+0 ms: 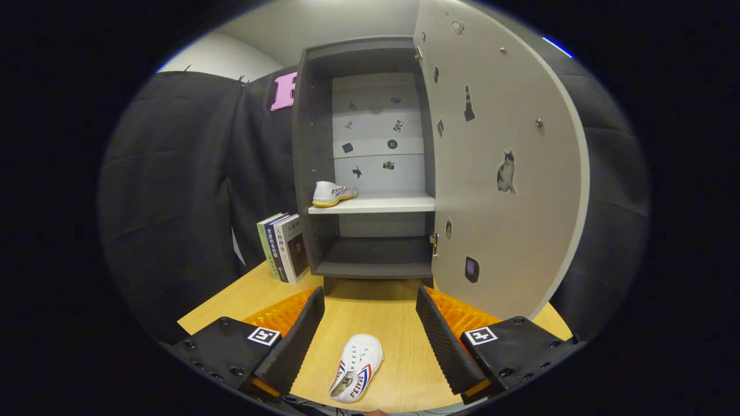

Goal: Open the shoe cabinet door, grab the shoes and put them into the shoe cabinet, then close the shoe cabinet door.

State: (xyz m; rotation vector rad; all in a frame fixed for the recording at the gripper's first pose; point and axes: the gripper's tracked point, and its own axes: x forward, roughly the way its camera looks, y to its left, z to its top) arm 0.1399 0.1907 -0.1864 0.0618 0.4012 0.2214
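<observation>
Gripper view shows the gripper [367, 341] hanging over a light wooden table [370, 306], its 2 fingers spread wide apart and holding nothing. Between them, near their bases, lies 1 white canvas shoe [356, 367] with red and blue side stripes, sole down, laces facing up and its toe pointing ahead toward the cabinet.

Beyond the fingers stands the dark shoe cabinet [370, 162]. Its pale door [509, 167], dotted with small stickers, is swung open to the right. A second white shoe with a yellow sole [331, 193] already sits at the left end of the white middle shelf [376, 203]. The rest of that shelf and the dark shelf below look free. A few books [283, 247] lean against the cabinet's left side.

The shoe on the table looks light, with a soft upper that would crumple under pressure and a firmer rubber sole. A likely good hold is across the middle, 1 finger on each side wall just above the sole. The toe cap looks rounder and may slip.
</observation>
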